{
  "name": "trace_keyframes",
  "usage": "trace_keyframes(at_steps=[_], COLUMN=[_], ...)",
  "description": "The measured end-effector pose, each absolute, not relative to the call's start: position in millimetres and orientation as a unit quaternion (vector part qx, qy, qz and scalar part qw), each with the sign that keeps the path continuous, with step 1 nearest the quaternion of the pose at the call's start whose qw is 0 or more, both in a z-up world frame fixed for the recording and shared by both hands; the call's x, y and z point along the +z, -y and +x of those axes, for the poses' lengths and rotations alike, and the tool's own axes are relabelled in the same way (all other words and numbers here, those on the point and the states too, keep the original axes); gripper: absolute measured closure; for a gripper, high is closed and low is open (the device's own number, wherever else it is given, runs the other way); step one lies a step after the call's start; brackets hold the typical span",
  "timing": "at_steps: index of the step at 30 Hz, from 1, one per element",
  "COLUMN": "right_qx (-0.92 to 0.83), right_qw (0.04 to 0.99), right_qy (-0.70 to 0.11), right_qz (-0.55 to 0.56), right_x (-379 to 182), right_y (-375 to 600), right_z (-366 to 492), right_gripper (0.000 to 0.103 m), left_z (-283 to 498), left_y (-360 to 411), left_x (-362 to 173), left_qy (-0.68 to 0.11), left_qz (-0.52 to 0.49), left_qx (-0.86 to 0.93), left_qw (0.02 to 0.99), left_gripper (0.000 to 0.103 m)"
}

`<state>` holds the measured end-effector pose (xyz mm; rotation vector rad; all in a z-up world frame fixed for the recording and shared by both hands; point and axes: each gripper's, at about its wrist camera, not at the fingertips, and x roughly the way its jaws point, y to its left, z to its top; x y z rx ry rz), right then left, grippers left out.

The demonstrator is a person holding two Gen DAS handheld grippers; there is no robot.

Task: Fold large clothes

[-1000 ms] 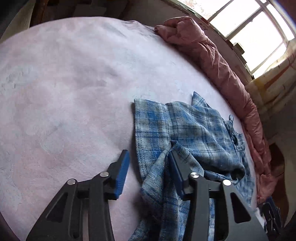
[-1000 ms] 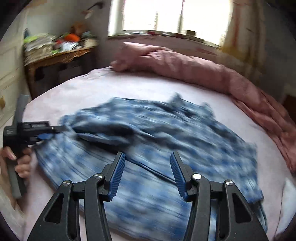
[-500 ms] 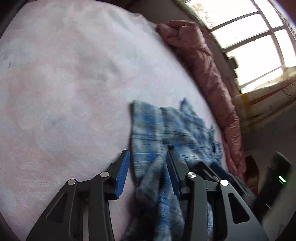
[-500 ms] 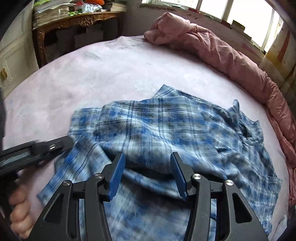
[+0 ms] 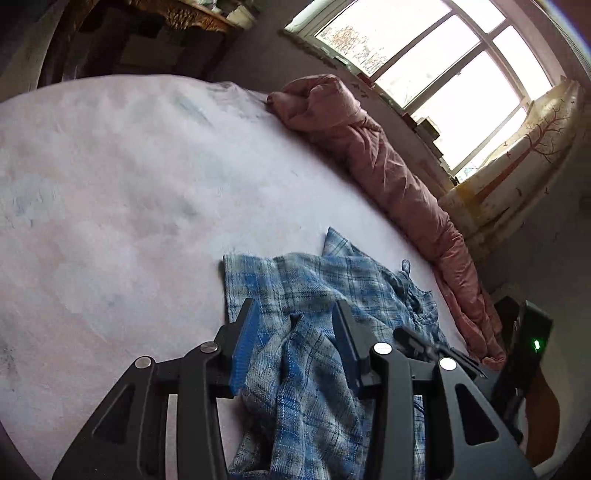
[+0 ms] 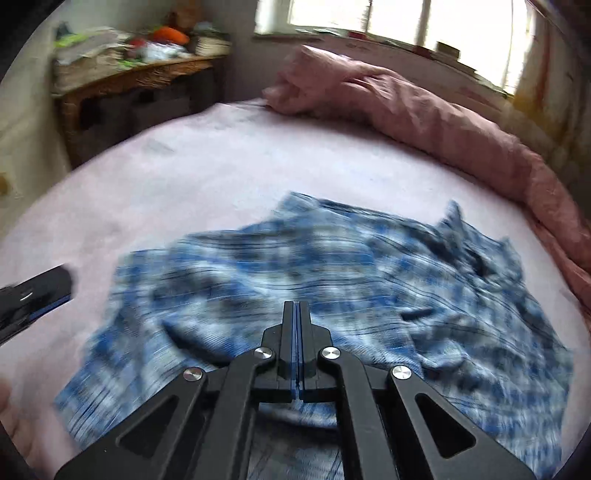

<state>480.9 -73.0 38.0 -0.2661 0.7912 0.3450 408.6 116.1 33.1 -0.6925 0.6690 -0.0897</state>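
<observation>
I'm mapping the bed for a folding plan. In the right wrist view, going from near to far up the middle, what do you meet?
right gripper, its jaws together → blue plaid shirt → bare pink bed cover → rolled pink quilt → window.

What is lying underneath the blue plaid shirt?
The blue plaid shirt lies crumpled on a pale pink bed cover. Anything beneath its folds is hidden by the fabric.

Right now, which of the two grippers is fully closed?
The right gripper: its jaws meet over the plaid shirt. On the left gripper they stand apart, holding bunched shirt.
</observation>
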Motion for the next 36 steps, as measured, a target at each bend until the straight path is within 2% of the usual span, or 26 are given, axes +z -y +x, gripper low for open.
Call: trace_keyframes(at_steps=[1,3,4,5,9,11,17,18,19,20,21,23,25,30,33,34,36], right_qx=[0.18,0.194,0.197,0.197,0.192,0.177,0.149,0.149,0.152,0.154,0.149,0.128,0.094,0.112,0.14,0.147,0.17], right_qw=[0.892,0.879,0.878,0.879,0.872,0.87,0.85,0.854,0.857,0.862,0.867,0.881,0.889,0.9,0.897,0.891,0.883], right_qy=[-0.388,-0.397,-0.393,-0.384,-0.385,-0.393,-0.413,-0.41,-0.408,-0.407,-0.404,-0.389,-0.377,-0.385,-0.372,-0.38,-0.396], right_qz=[-0.148,-0.178,-0.191,-0.203,-0.235,-0.239,-0.291,-0.285,-0.275,-0.262,-0.251,-0.239,-0.24,-0.17,-0.194,-0.199,-0.187], right_x=[37,33,31,30,21,16,-4,-3,-1,1,4,11,17,38,43,42,39], right_y=[68,56,51,45,25,20,5,6,7,9,12,18,27,67,66,63,57], right_z=[476,469,465,461,461,469,491,492,493,494,495,495,496,499,486,485,484], right_gripper=[0.101,0.08,0.053,0.04,0.04,0.04,0.042,0.046,0.063,0.086,0.095,0.1,0.102,0.103,0.101,0.094,0.064], left_z=[408,408,408,408,408,408,416,415,414,413,412,412,415,415,414,413,413], left_y=[-116,-115,-115,-115,-120,-126,-122,-122,-121,-121,-121,-119,-116,-107,-108,-109,-111], left_x=[34,35,35,34,33,28,23,24,25,27,28,29,28,33,35,36,35], left_qy=[-0.319,-0.32,-0.32,-0.32,-0.32,-0.32,-0.337,-0.335,-0.333,-0.33,-0.328,-0.327,-0.331,-0.329,-0.323,-0.321,-0.319], left_qz=[-0.33,-0.329,-0.332,-0.332,-0.334,-0.354,-0.353,-0.352,-0.351,-0.348,-0.345,-0.339,-0.344,-0.318,-0.319,-0.322,-0.327], left_qx=[-0.044,-0.047,-0.049,-0.049,-0.026,-0.033,-0.038,-0.039,-0.04,-0.041,-0.041,-0.044,-0.067,-0.057,-0.059,-0.06,-0.059], left_qw=[0.887,0.887,0.886,0.886,0.886,0.878,0.872,0.873,0.875,0.876,0.879,0.881,0.876,0.888,0.889,0.889,0.888], left_gripper=[0.064,0.063,0.062,0.062,0.061,0.056,0.056,0.056,0.056,0.056,0.056,0.056,0.056,0.056,0.056,0.056,0.056])
